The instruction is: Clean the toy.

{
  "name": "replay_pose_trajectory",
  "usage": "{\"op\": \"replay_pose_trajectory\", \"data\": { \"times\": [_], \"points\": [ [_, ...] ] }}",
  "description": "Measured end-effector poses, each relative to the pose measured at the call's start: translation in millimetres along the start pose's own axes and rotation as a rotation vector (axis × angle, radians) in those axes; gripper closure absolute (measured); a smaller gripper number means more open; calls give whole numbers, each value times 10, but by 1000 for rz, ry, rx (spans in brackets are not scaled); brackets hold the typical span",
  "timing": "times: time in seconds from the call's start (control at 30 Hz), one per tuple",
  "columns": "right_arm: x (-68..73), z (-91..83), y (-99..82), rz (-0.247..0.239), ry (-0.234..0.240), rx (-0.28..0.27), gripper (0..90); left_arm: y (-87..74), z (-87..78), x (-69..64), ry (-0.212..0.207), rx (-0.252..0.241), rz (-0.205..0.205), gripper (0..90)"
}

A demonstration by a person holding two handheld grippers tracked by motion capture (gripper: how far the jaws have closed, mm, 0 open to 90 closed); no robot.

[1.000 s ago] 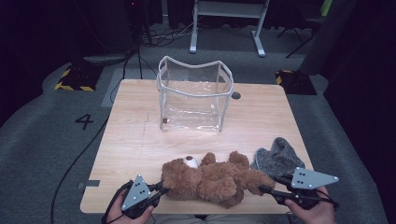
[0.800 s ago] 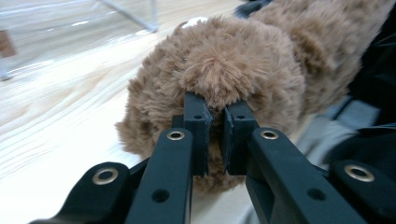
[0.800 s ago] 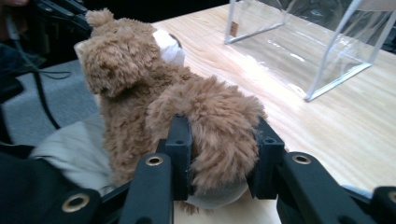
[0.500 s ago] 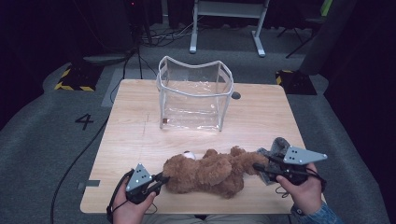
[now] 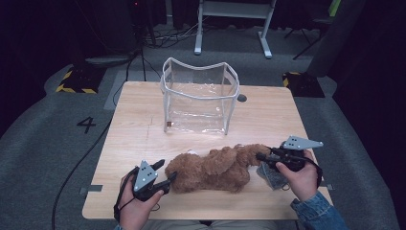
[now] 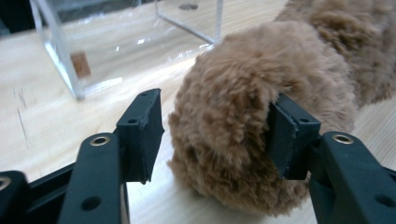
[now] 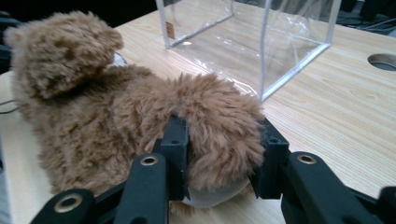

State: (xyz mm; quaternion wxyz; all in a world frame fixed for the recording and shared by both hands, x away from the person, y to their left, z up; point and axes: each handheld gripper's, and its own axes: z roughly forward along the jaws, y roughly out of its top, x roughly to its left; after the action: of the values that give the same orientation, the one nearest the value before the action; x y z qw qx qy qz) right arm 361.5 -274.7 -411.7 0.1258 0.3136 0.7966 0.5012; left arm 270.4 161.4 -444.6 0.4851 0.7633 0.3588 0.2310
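- Since a second ago: the teddy bear (image 5: 213, 167) has shifted right and up the counter (image 5: 143, 120); the right hand-held gripper (image 5: 262, 156) has swung in from the bear's near-right end to a paw; the left hand-held gripper (image 5: 166, 171) has crept in and its jaws have just been opening, with the bear's left end between them.
- Counter: the bear lies flat across the near half, well apart from the clear bag (image 5: 200, 98), which stands upright and open-topped further back.
- Bag looks like the likely destination; its walls are floppy, so lift the bear over the rim, don't push against it.
- Bear is soft and long; a one-ended lift will sag, so carry with both ends held.
- Right hand-held gripper (image 7: 219, 172): clamped on the paw, fur bulging between the pads. Grip looks good.
- Left hand-held gripper (image 6: 215, 135): open; one pad touches fur, the other stands clear. Close deeper on the body, not just on pile, before lifting.
- Grey cloth (image 5: 270, 175) under the right hand: keep it out of the lift.
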Motion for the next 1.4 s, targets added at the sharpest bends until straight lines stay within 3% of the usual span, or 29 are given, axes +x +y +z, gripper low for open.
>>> {"op": "replay_pose_trajectory", "data": {
  "times": [0.1, 0.17, 0.2, 0.27, 0.43, 0.6, 0.8, 0.93, 0.97, 1.07, 1.17, 1.23, 1.3, 1.4],
  "points": [
    [-59, 64, -12, 13, -11, 8, 640, 25, 59, 7, -40, -15, 37, 472],
    [-93, 113, -15, 23, -17, 16, 634, 33, 112, 23, -98, -5, 17, 630],
    [-113, 144, -16, 25, -17, 22, 625, 38, 132, 27, -100, 2, 19, 705],
    [-129, 175, -11, 16, -28, 22, 596, 58, 176, 37, -80, 33, 28, 773],
    [-127, 134, 17, -26, -76, 0, 470, 53, 267, 113, -59, 43, -15, 799],
    [-74, -71, 10, -82, -140, -21, 342, 47, 313, 150, -53, 44, -26, 801],
    [-130, -378, -177, -113, -237, 72, 277, 51, 372, 196, -54, 41, -49, 801],
    [-299, -461, -385, -80, -291, 185, 210, 53, 386, 198, -49, 34, -45, 800],
    [-299, -461, -385, -80, -291, 185, 210, 53, 386, 198, -49, 34, -45, 800],
    [-390, -418, -503, -70, -304, 232, 185, 41, 389, 198, -59, 30, -53, 800],
    [-485, -246, -650, -63, -293, 305, 164, 31, 396, 206, -71, 21, -67, 798],
    [-495, -208, -674, -56, -295, 324, 159, 26, 398, 207, -70, 18, -68, 798],
    [-541, -119, -747, -34, -309, 390, 155, 19, 396, 209, -77, 13, -70, 798],
    [-589, -65, -813, -4, -322, 409, 136, 9, 389, 218, -77, 9, -70, 797]
  ]
}}
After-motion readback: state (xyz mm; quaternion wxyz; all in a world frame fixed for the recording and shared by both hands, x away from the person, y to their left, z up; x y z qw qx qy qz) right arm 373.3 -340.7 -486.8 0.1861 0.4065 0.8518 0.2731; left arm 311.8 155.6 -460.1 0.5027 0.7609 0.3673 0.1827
